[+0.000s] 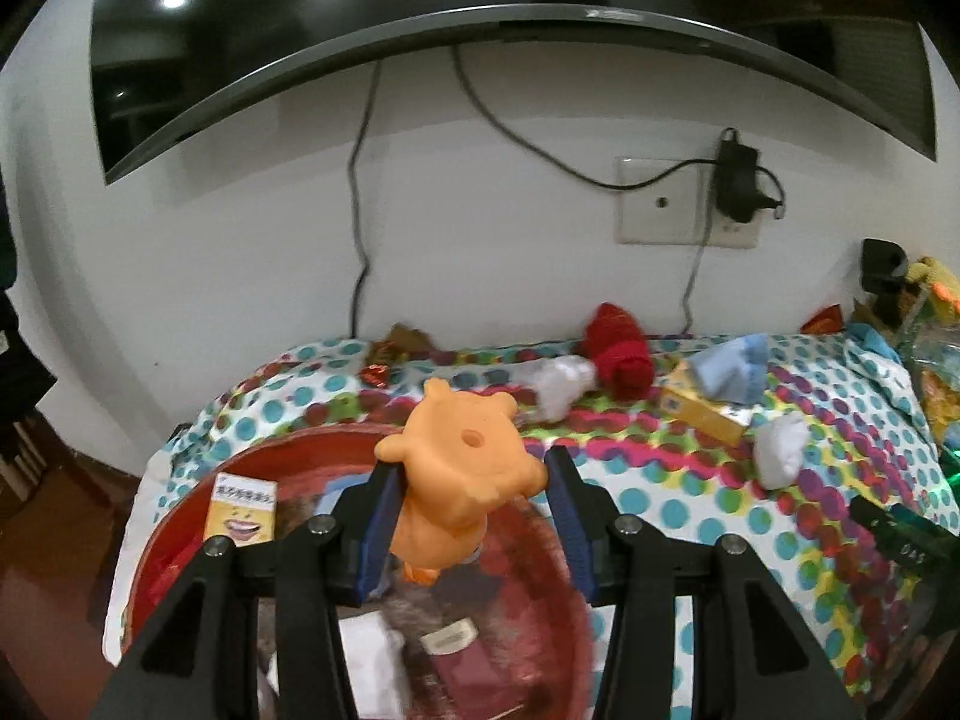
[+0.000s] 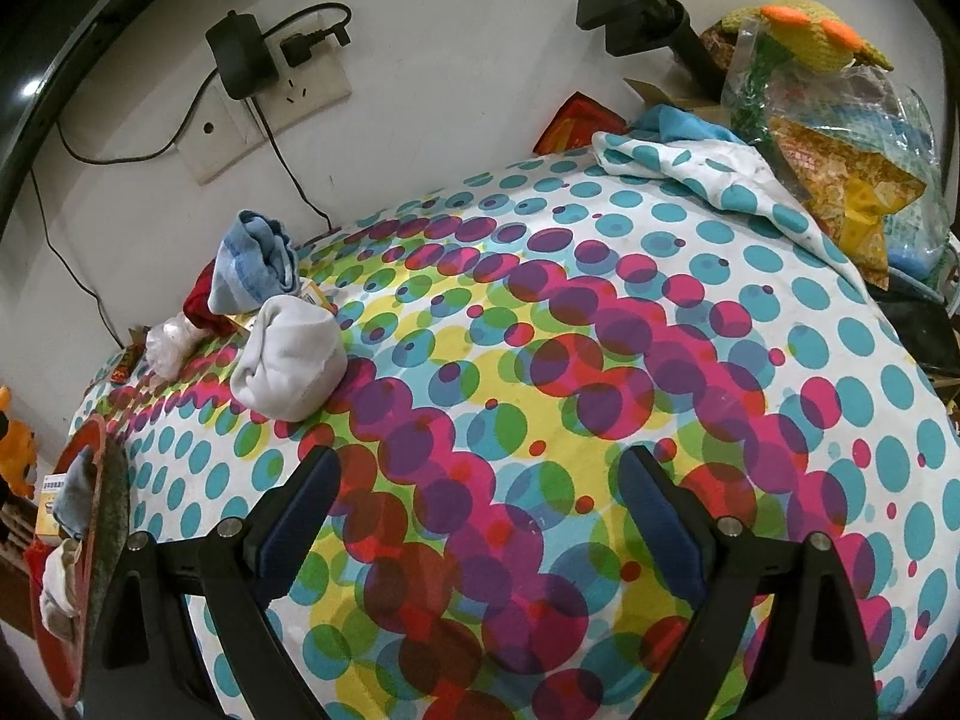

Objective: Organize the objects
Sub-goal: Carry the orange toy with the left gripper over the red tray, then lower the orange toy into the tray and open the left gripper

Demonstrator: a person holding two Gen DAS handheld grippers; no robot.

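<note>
My left gripper is shut on an orange rubber toy animal, held above a red basin at the table's left end. The basin holds a small white and yellow box and other items, blurred. The toy and the basin also show at the left edge of the right wrist view. My right gripper stands open over the dotted tablecloth with nothing between its fingers. On the cloth lie a white sock bundle, a blue sock, a red bundle and a yellow box.
A dark screen hangs on the wall above, with cables running down to a wall socket and adapter. At the table's right end stand a plastic bag of items, a knitted toy and a black mount.
</note>
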